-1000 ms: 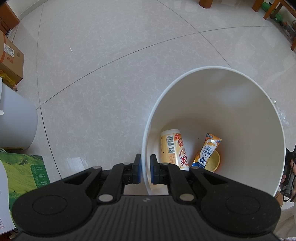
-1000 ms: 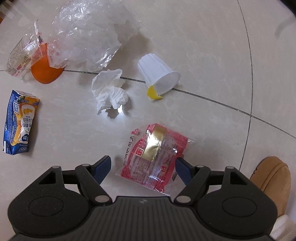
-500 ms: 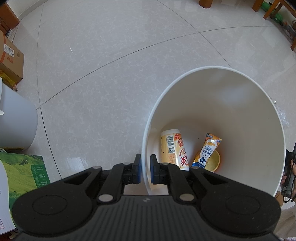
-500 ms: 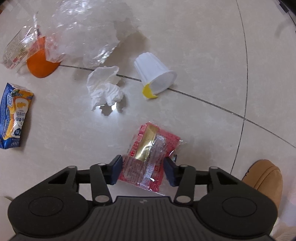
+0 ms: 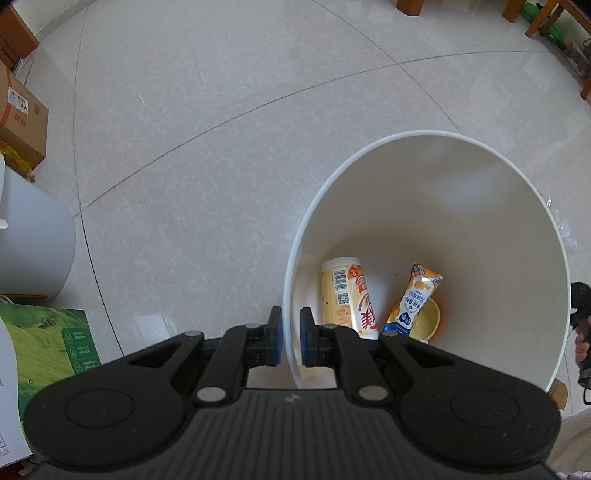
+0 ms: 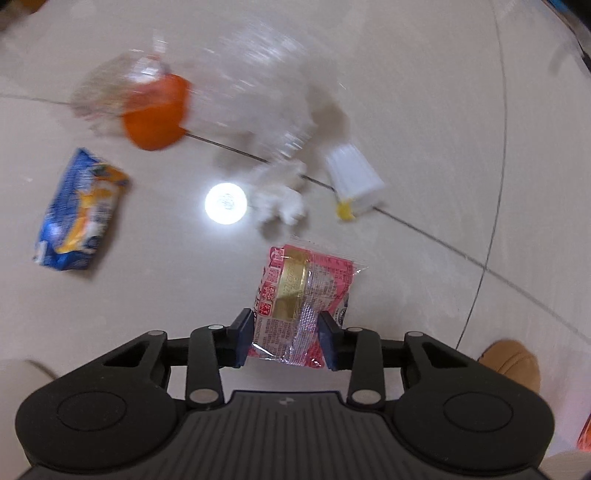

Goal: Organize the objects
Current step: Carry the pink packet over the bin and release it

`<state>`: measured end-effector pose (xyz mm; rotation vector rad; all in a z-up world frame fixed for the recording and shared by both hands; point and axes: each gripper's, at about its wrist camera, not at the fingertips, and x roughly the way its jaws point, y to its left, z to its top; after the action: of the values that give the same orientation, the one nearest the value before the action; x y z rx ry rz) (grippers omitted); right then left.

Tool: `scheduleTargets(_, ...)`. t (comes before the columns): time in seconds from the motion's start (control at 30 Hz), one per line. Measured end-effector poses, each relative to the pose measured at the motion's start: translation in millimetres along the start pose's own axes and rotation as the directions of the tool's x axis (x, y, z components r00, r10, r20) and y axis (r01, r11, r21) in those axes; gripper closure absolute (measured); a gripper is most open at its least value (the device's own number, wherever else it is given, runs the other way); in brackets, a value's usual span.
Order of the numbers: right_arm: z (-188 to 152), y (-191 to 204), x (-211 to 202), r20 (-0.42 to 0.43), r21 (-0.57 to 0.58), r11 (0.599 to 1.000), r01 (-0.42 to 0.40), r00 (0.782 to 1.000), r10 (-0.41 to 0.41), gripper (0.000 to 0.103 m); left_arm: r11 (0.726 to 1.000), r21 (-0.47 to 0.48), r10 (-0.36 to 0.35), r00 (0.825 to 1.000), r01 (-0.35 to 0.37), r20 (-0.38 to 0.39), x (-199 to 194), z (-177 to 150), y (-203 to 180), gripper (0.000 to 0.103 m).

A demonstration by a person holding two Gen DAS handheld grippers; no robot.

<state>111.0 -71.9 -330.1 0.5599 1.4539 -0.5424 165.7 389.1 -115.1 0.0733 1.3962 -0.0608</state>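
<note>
My left gripper (image 5: 290,338) is shut on the near rim of a white bin (image 5: 480,206) and holds it tilted. Inside the bin lie a beige cup-shaped pack (image 5: 347,295), a blue and orange wrapper (image 5: 415,299) and a yellow lid (image 5: 430,319). My right gripper (image 6: 285,339) is shut on a red and gold snack packet (image 6: 299,291), lifted off the tiled floor. Below it on the floor lie a blue and orange wrapper (image 6: 79,212), an orange cup under clear plastic (image 6: 157,114), a crumpled tissue (image 6: 280,195) and a white paper cup (image 6: 354,177).
A grey bin (image 5: 33,236), a green box (image 5: 44,343) and a cardboard box (image 5: 22,118) stand at the left. Wooden furniture legs (image 5: 535,18) are at the far right. A brown slipper (image 6: 511,363) lies at the right. A lamp glare (image 6: 226,203) shines on the floor.
My right gripper has closed on the red packet and lifted it, so the floor litter looks farther away and blurred. The left gripper and bin have not moved.
</note>
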Motion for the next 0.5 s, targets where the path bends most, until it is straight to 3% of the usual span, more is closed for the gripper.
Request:
scheduleTargets(0.2, -2.9, 37.7, -58.3, 0.055, -0.206, 0.977, -0.049, 0.997, 0.061, 0.061, 1.0, -0.001, 0.002, 1.0, -0.002, -0.001, -0.2, 0.4, -0.1, 0.096)
scheduleTargets(0.37, -18.0, 73.5, -131.6, 0.106, -0.42, 0.902, -0.098, 0.982, 0.156, 0.061, 1.0, 0.006, 0.011, 1.0, -0.011, 0.0, -0.4, 0.6, -2.3, 0.096)
scheduleTargets(0.5, -29.7, 94.8, -187.7, 0.1, -0.526, 0.834, -0.166, 0.962, 0.254, 0.061, 1.0, -0.003, 0.006, 1.0, -0.006, -0.003, -0.2, 1.1, -1.6, 0.096)
